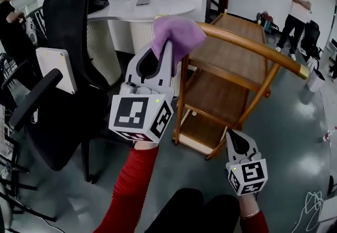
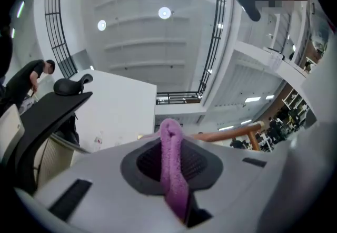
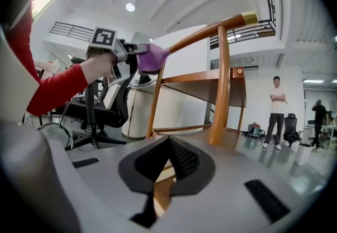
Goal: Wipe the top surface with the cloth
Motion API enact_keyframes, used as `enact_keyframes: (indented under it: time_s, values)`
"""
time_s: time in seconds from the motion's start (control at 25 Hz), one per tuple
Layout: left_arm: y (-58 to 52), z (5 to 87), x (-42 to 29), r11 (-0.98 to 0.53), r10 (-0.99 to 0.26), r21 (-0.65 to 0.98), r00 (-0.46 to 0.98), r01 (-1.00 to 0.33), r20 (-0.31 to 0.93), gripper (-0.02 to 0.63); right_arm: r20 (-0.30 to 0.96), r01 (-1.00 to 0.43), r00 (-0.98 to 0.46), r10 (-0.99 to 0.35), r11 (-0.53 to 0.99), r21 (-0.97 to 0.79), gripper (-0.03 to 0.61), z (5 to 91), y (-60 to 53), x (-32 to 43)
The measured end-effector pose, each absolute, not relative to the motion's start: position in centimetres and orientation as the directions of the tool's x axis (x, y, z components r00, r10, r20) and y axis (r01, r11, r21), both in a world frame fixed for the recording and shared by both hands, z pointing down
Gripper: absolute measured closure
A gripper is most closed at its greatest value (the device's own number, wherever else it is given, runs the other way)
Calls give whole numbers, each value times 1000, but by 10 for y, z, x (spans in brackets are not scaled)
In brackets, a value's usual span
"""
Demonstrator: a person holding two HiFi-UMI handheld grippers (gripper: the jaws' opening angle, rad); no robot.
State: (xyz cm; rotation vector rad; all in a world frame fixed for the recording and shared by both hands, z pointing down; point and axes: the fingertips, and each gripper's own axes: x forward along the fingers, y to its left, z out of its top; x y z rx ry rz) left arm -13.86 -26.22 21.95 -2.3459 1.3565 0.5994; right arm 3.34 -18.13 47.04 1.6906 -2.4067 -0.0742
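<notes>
A purple cloth [image 1: 177, 32] is pinched in my left gripper [image 1: 167, 43], which is shut on it and held up against the near end of the wooden cart's curved handle rail [image 1: 251, 46]. The cart's top surface [image 1: 234, 55] lies just right of the cloth. In the left gripper view the cloth [image 2: 171, 166] runs as a strip between the jaws. The right gripper view shows the cloth [image 3: 152, 57] touching the rail [image 3: 210, 28]. My right gripper [image 1: 235, 136] is shut on nothing, low by the cart's near bottom corner.
A black office chair [image 1: 66, 74] stands close on the left. Behind is a round white table [image 1: 152, 11] with bottles. One person stands at the far right [image 1: 298, 11], another at the far left [image 1: 11, 23]. Grey floor [image 1: 295, 137] lies right of the cart.
</notes>
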Motion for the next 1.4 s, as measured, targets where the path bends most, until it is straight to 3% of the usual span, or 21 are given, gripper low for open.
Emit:
enact_keyframes:
  time_s: [0.32,0.52,0.8,1.0,1.2,1.28,1.4]
  values:
    - [-295,428,-117,-535,-830,5,524,-845,-192,565,206,-940,-287,-936,316,127,574,510,-164,70]
    - [-307,565,-122,-486,-873,20,486,-874,38,565,271,-953,-256,-928,288,89,574,548,-152,91]
    - [-320,745,-133,-403,-841,110,415,-909,347,565,313,-965,-225,-923,256,62,574,583,-137,117]
    - [-314,804,-134,-360,-786,135,378,-923,489,565,327,-971,-206,-922,234,49,574,594,-124,127]
    - [-306,778,-126,-384,-798,167,417,-908,435,565,330,-971,-203,-922,234,54,574,592,-127,119]
    - [-288,718,-119,-414,-820,242,475,-877,320,565,324,-972,-195,-926,227,61,574,584,-131,115]
    - [-253,560,-97,-544,-814,302,580,-782,35,566,301,-973,-184,-936,216,77,574,557,-137,114]
